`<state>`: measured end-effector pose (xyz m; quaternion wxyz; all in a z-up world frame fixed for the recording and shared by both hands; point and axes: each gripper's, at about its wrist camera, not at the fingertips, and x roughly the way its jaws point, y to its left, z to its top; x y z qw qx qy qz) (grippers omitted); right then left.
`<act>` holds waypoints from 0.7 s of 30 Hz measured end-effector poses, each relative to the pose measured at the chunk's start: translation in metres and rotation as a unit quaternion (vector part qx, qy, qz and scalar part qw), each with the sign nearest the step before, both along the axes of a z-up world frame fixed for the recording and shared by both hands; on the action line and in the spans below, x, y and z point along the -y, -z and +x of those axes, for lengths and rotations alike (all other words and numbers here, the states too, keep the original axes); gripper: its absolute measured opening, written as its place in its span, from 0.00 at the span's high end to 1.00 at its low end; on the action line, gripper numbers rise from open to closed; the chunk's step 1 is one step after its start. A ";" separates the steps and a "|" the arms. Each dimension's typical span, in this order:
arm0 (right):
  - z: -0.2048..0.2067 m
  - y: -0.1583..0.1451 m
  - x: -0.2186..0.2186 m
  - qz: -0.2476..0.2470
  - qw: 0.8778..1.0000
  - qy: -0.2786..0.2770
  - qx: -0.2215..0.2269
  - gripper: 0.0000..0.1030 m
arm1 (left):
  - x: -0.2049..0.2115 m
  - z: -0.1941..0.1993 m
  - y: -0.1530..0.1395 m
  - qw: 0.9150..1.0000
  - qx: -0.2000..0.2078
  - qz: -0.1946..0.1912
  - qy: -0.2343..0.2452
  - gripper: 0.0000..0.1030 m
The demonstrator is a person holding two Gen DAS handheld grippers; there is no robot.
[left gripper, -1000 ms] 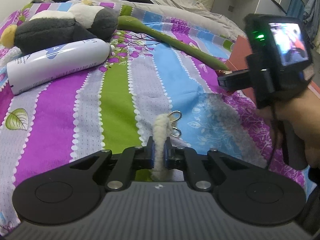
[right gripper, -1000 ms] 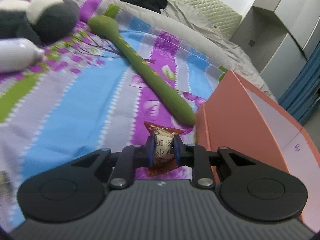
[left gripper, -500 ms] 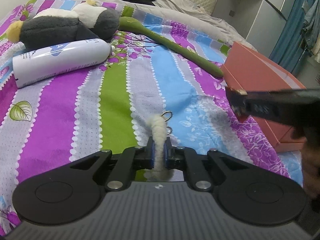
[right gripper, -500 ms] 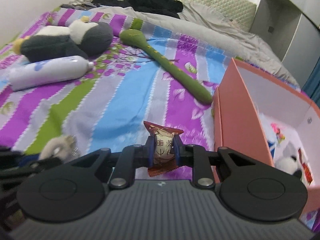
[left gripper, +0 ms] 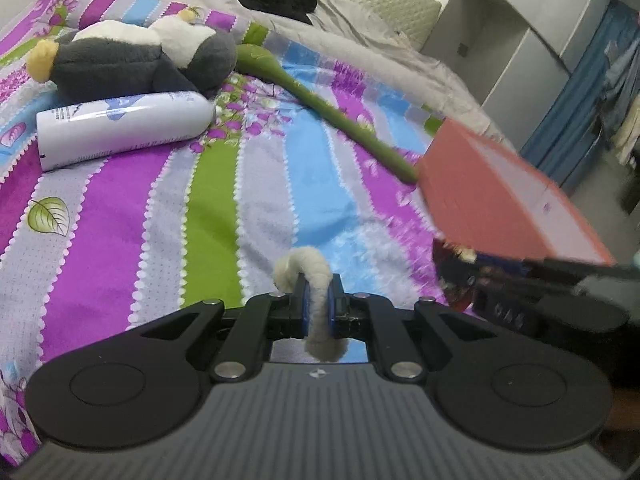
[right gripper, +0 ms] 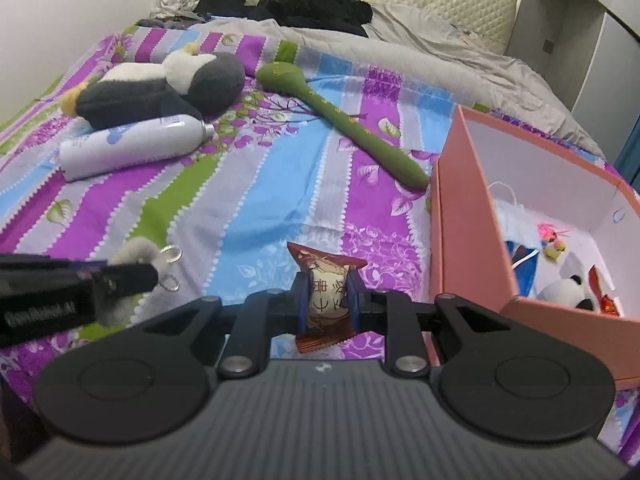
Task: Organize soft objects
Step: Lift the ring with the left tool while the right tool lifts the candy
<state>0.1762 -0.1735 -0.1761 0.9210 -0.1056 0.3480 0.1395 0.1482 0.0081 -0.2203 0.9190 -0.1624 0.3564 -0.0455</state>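
Observation:
My left gripper [left gripper: 318,302] is shut on a cream fluffy keychain [left gripper: 308,268], held above the striped bedspread [left gripper: 120,240]. In the right wrist view the left gripper [right gripper: 132,276] comes in from the left edge, with the fluffy keychain [right gripper: 136,250] and its metal rings [right gripper: 171,257] hanging at its tip. My right gripper [right gripper: 328,300] is shut on a red-brown wrapped candy [right gripper: 327,296], just left of an open salmon-pink box [right gripper: 460,216]. In the left wrist view, blurred, the right gripper [left gripper: 472,270] sits low beside the box [left gripper: 480,184].
A grey and white penguin plush [right gripper: 160,88], a white bottle [right gripper: 132,148] and a long green plush [right gripper: 348,124] lie further back on the bed. Inside the box are a small panda plush [right gripper: 564,292] and other small toys. Dark clothes [right gripper: 316,4] are piled by the headboard.
Both grippers have risen from the bedspread with their objects. The right gripper swung away from the box corner, so the box's inside now shows. The keychain's rings have dropped out of the left view.

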 end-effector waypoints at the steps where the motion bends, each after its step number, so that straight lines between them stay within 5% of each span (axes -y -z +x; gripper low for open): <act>1: -0.001 -0.005 0.001 -0.001 1.000 0.002 0.000 0.77 | -0.001 -0.002 -0.006 1.000 0.002 -0.010 -0.003 0.90; 21: -0.011 -0.120 0.056 0.064 0.997 0.012 0.049 0.77 | 0.057 0.005 -0.135 0.999 0.042 -0.009 0.034 0.90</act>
